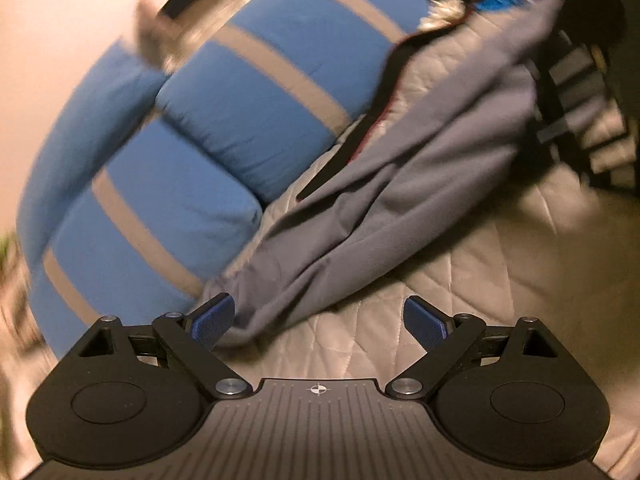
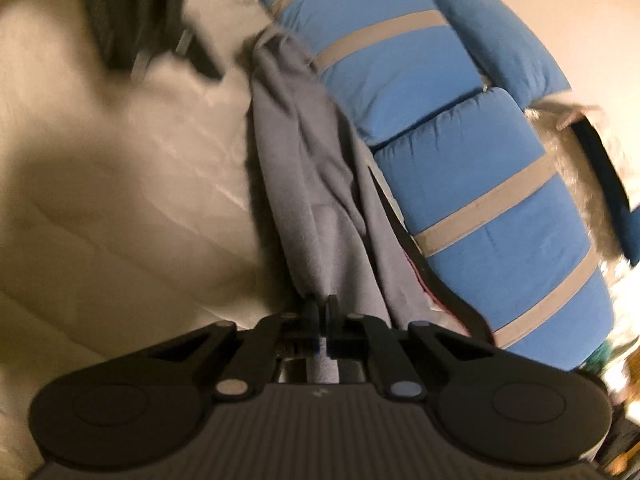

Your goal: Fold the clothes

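A long grey garment lies stretched along the quilted bedspread, beside the blue pillows. My left gripper is open just above the bed. The garment's near end reaches in between its blue pads, close to the left one, and neither pad presses on it. In the right wrist view the same grey garment runs away from me. My right gripper is shut on its near end, with cloth bunched between the fingers. A black strip with a red edge shows under the garment.
Blue pillows with grey stripes lie along one side of the garment, against a pale wall. A dark, blurred striped object sits at the garment's far end. Open bedspread lies on the other side.
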Motion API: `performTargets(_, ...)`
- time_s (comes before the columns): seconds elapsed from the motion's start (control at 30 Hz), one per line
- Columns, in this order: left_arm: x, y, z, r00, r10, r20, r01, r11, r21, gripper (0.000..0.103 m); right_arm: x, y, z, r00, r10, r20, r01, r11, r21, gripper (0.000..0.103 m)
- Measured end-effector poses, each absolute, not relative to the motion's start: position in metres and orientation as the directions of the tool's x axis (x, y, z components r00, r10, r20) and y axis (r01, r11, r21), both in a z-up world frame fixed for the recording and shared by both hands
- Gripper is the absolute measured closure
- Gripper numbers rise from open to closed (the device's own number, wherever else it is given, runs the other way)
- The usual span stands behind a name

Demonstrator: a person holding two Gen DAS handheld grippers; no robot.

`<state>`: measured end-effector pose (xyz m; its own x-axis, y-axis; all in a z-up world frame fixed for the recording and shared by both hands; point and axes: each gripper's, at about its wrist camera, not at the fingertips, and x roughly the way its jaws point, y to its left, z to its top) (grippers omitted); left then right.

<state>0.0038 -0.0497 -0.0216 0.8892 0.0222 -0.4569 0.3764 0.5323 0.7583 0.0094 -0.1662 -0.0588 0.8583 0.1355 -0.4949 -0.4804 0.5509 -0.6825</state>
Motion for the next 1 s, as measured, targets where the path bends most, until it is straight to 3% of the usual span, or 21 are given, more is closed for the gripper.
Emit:
performTargets(0.2, 0.001, -0.070, -0.050, 0.905, -0.008, -0.425, 0.401, 0.349, 0.847, 0.010, -0.016, -0.171, -0.047, 0.863, 0.199, -0.465, -0.486, 0.580, -0.654, 0.100)
performTargets(0.53, 0.016, -0.082, -0.078, 0.878, -0.015, -0.478, 0.477, 0.102, 0.873, 0.010, -0.061, -0.176, -0.062, 0.841, 0.251, -0.480, -0.538, 0.486, -0.689, 0.101)
performTargets(0.6, 0.021, -0.082, -0.080, 0.879, 0.007, -0.478, 0.475, 0.094, 0.875, 0.010, -0.062, -0.175, -0.064, 0.847, 0.245, -0.472, -0.529, 0.485, -0.696, 0.086)
performTargets(0.67, 0.023, -0.081, -0.077, 0.880, 0.020, -0.475, 0.471, 0.100, 0.876, 0.010, -0.059, -0.174, -0.065, 0.852, 0.242, -0.465, -0.520, 0.497, -0.695, 0.057)
performTargets(0.77, 0.022, -0.077, -0.073, 0.879, 0.041, -0.474, 0.469, 0.100, 0.878, 0.010, -0.050, -0.169, -0.061, 0.847, 0.259, -0.465, -0.526, 0.534, -0.662, 0.035)
performTargets(1.0, 0.020, -0.065, -0.072, 0.841, 0.112, -0.529, 0.522, 0.087, 0.848, 0.010, 0.014, -0.167, -0.033, 0.737, 0.372, -0.564, -0.602, 0.740, -0.299, 0.034)
